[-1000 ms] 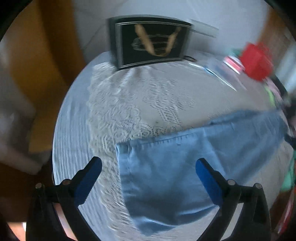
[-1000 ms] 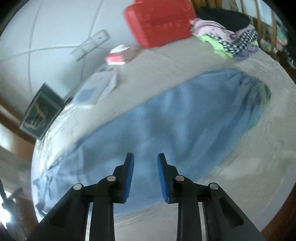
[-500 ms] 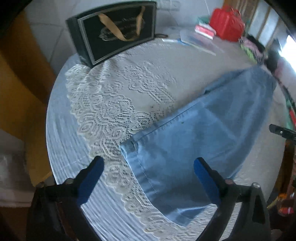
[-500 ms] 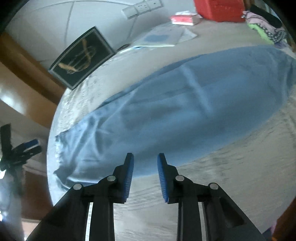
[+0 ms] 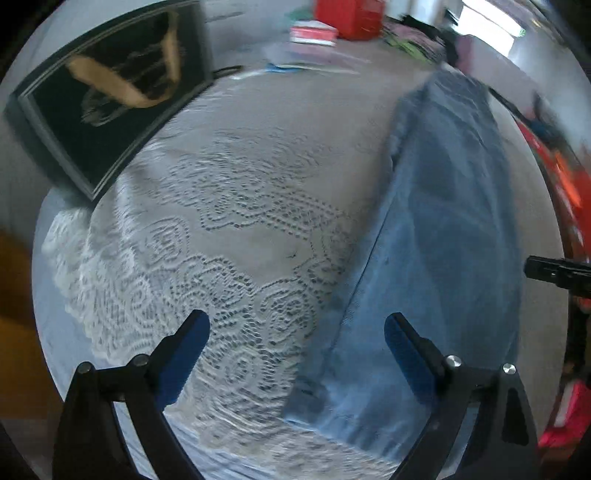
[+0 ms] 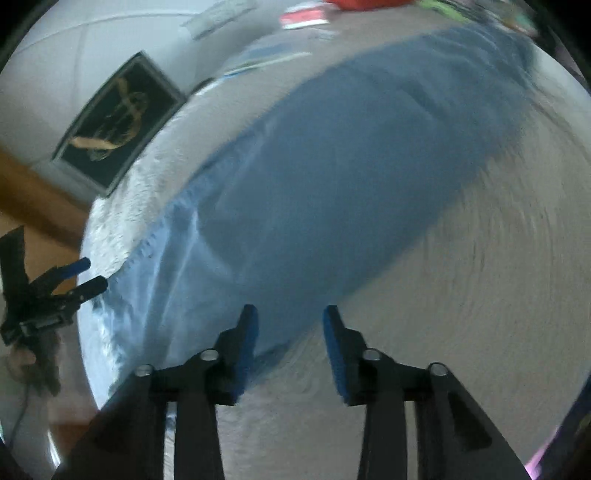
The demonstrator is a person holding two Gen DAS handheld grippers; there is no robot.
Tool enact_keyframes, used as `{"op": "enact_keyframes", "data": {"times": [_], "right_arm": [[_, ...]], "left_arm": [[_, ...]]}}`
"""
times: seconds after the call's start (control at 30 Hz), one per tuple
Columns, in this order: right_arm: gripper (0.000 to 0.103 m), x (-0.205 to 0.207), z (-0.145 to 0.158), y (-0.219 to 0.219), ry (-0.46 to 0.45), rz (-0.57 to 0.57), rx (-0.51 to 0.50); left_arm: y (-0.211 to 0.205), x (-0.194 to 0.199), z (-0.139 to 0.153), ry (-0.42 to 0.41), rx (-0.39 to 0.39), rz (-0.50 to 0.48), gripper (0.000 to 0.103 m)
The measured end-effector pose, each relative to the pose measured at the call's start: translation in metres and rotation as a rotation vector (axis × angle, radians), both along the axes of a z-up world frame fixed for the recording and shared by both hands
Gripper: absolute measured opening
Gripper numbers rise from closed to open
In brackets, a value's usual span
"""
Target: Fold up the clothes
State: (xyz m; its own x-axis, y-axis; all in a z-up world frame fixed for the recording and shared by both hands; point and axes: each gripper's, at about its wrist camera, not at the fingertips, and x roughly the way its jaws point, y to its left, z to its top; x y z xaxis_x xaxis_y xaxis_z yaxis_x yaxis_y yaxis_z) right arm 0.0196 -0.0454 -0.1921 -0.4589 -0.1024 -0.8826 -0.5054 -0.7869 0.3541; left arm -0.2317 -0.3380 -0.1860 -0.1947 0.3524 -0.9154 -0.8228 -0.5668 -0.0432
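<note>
A long light-blue garment (image 5: pixel 443 236) lies flat on the lace-covered round table, also seen in the right wrist view (image 6: pixel 332 177). My left gripper (image 5: pixel 295 343) is wide open and empty above the garment's near hem corner and the lace. My right gripper (image 6: pixel 290 332) is open and empty, hovering over the garment's near edge. The left gripper also shows at the left of the right wrist view (image 6: pixel 79 275), beside the garment's end. The tip of the right gripper shows at the right edge of the left wrist view (image 5: pixel 554 271).
A black gift bag (image 5: pixel 110 110) with a gold ribbon stands at the table's back, also in the right wrist view (image 6: pixel 118 122). A red box (image 5: pixel 347 16), papers (image 5: pixel 314 62) and a pile of clothes (image 5: pixel 410 37) sit at the far side. White lace cloth (image 5: pixel 221 258) covers the table.
My left gripper has swung left, so the garment now lies under its right finger. My right gripper has opened wider and dropped nearer the garment's edge.
</note>
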Motion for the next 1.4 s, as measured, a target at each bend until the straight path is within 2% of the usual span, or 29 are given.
{"op": "enact_keyframes", "data": {"times": [0.07, 0.1, 0.17, 0.27, 0.37, 0.5, 0.57, 0.6, 0.7, 0.77, 0.83, 0.87, 0.9, 0.93, 0.97, 1.0, 1.03, 1.13, 1.2, 1.23, 1.33, 1.4], "right_arm": [[0.062, 0.014, 0.002, -0.021, 0.008, -0.099, -0.027], [0.065, 0.021, 0.003, -0.032, 0.005, -0.146, -0.032], [0.065, 0.029, 0.007, -0.053, 0.005, -0.189, -0.031], [0.066, 0.035, 0.010, -0.082, 0.005, -0.233, -0.030], [0.066, 0.035, 0.008, -0.105, 0.003, -0.246, -0.018], [0.066, 0.042, 0.005, -0.127, -0.001, -0.313, -0.013], [0.066, 0.046, 0.005, -0.137, 0.007, -0.355, -0.015], [0.066, 0.046, 0.004, -0.143, 0.012, -0.374, -0.016], [0.066, 0.040, -0.003, -0.165, 0.021, -0.426, -0.032], [0.071, 0.032, -0.010, -0.178, 0.011, -0.460, -0.023], [0.071, 0.025, -0.010, -0.190, -0.007, -0.485, 0.040], [0.063, 0.019, -0.009, -0.195, -0.038, -0.492, 0.083], [0.046, 0.014, -0.009, -0.198, -0.063, -0.491, 0.109], [0.013, 0.010, -0.009, -0.201, -0.083, -0.487, 0.127], [0.014, 0.008, -0.009, -0.203, -0.089, -0.486, 0.120], [0.014, 0.006, -0.008, -0.203, -0.097, -0.485, 0.120], [0.014, 0.006, -0.007, -0.202, -0.097, -0.488, 0.111], [0.013, 0.022, 0.017, -0.201, -0.013, -0.534, 0.055], [0.013, 0.034, 0.032, -0.208, 0.023, -0.533, 0.043], [0.013, 0.039, 0.036, -0.212, 0.031, -0.525, 0.028], [0.014, 0.040, 0.019, -0.223, -0.067, -0.480, -0.018], [0.023, 0.043, 0.009, -0.228, -0.114, -0.479, -0.041]], "left_arm": [[0.001, -0.002, -0.002, -0.011, -0.009, -0.052, 0.097], [0.003, -0.003, -0.003, -0.018, -0.010, -0.080, 0.099], [0.008, -0.002, -0.002, 0.018, -0.019, -0.126, 0.103], [0.014, 0.003, -0.005, 0.005, -0.023, -0.166, 0.103], [0.019, 0.020, -0.006, 0.061, -0.030, -0.239, 0.103], [0.027, 0.022, -0.020, 0.047, -0.070, -0.337, 0.101], [0.030, 0.019, -0.031, 0.011, -0.086, -0.379, 0.101], [0.029, 0.016, -0.036, -0.015, -0.085, -0.397, 0.102], [0.026, 0.014, -0.035, -0.013, -0.052, -0.463, 0.102], [0.025, 0.014, -0.035, -0.010, -0.046, -0.494, 0.102], [0.025, 0.013, -0.032, -0.011, -0.052, -0.517, 0.101], [0.025, 0.013, -0.030, -0.014, -0.057, -0.528, 0.094], [0.025, 0.013, -0.027, -0.016, -0.059, -0.540, 0.071], [0.024, 0.013, -0.022, -0.027, -0.050, -0.554, 0.054], [0.025, 0.012, -0.019, -0.070, -0.050, -0.561, 0.018], [0.025, 0.010, -0.016, -0.112, -0.050, -0.565, 0.007], [0.023, 0.007, -0.013, -0.140, -0.046, -0.557, 0.007], [0.006, -0.001, 0.012, -0.103, 0.025, -0.550, 0.007], [-0.011, -0.010, 0.022, -0.129, 0.059, -0.542, 0.007], [-0.016, -0.009, 0.017, -0.127, 0.035, -0.548, 0.007], [-0.025, -0.005, -0.007, -0.097, -0.049, -0.573, 0.007], [-0.027, -0.009, -0.012, -0.105, -0.059, -0.569, 0.007]]}}
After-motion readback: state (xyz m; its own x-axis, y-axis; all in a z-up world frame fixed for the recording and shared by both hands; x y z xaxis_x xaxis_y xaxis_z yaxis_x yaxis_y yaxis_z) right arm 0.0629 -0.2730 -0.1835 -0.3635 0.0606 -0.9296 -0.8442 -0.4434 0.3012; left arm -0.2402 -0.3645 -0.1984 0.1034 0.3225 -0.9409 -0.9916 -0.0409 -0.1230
